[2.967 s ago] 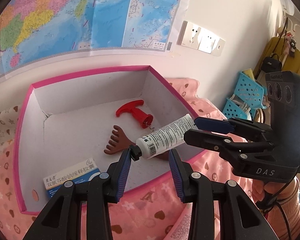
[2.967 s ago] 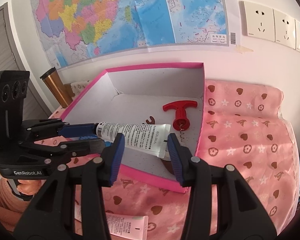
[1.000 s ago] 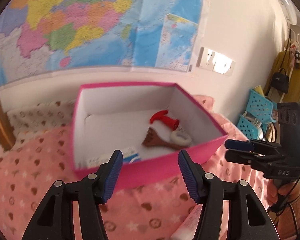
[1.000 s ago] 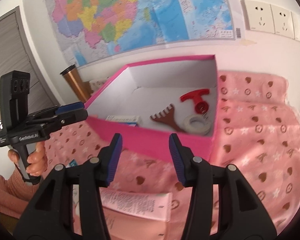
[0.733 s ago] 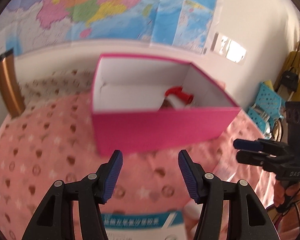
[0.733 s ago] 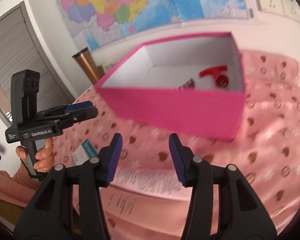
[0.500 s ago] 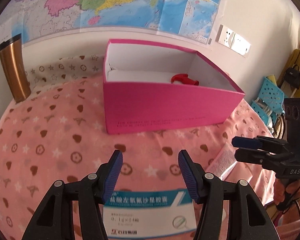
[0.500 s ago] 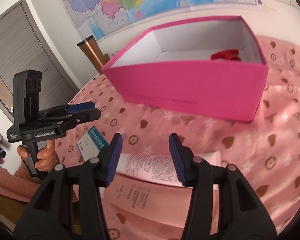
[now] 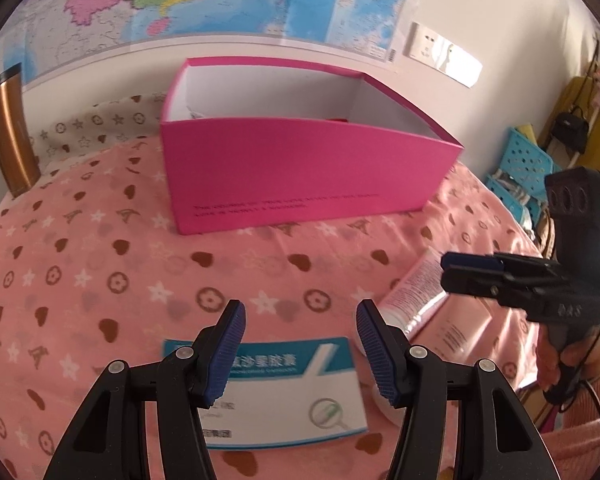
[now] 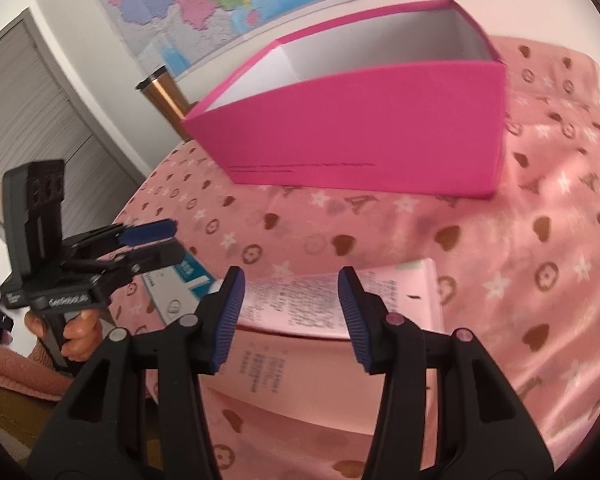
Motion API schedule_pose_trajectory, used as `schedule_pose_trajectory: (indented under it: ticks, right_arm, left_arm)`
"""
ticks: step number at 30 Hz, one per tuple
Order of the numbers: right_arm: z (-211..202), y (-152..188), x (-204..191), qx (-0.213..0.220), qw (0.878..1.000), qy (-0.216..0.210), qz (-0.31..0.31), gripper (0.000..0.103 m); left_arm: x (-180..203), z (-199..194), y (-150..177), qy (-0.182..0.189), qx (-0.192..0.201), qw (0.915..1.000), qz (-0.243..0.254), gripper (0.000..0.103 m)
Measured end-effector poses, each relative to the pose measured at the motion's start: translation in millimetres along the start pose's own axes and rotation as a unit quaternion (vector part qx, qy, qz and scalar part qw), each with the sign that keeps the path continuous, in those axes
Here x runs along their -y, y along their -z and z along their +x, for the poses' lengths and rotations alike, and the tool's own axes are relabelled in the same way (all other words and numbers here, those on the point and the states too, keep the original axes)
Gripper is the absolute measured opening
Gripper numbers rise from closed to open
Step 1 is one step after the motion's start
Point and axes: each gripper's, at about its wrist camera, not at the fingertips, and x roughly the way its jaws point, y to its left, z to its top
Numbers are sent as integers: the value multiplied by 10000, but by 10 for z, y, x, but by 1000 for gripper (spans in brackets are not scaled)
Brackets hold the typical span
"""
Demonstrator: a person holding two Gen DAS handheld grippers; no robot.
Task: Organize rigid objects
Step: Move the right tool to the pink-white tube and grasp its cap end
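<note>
two handheld claws hover over a pink patterned cloth (image 9: 80,264), both spread wide and holding nothing. the left gripper (image 9: 300,344) hangs just above a white and blue medicine box (image 9: 284,392) lying flat directly under its open jaws. the right gripper (image 10: 290,312) is poised the same way over a pink tube (image 10: 340,300), which lies crosswise beneath and just ahead of its fingertips, on top of a pink carton (image 10: 320,396) that runs back under the claw.

ahead of both claws, well beyond the items, stands an open pink storage box (image 9: 300,168), the likely place for these things. a copper tumbler (image 9: 6,128) stands far off to the left of the left claw.

to do this pickup well, each claw should probably drop straight down so its jaws straddle the narrow sides of its item, then close squarely. the flat medicine box offers little height, so the fingertips would need to reach the cloth. the tube may roll or slide off the carton if nudged.

the near wall hides the storage box's contents, apart from a sliver of red in the left view. the print on the items is blurred. the tube's cap end is covered by the left claw's finger in one view, and the carton's near end is cut off below the right claw.
</note>
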Motion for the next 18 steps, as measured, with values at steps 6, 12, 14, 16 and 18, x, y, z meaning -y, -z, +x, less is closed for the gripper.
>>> schedule_pose_trajectory:
  ticks: [6,12,14,16,18]
  right_arm:
    - [-121,29,201,110,9992,267,276,50]
    - [-148,51,398,118,9973,491,542,50]
    - [-135,63,439,95,9970,514,573,50]
    - [-116,69,463,73,9969,511,591,50]
    - [-100,67,489,63,9969,488,607,50]
  left_arm:
    - [148,37,25,278,-109,9994,156,59]
    - [258,73,56,574,-252,9977,256,59]
    - [282,88,67,695,-313,9968,228,59]
    - [319,97,79,734,-351,9963,271,59]
    - [354,108,87,788,-398,9956,323,58]
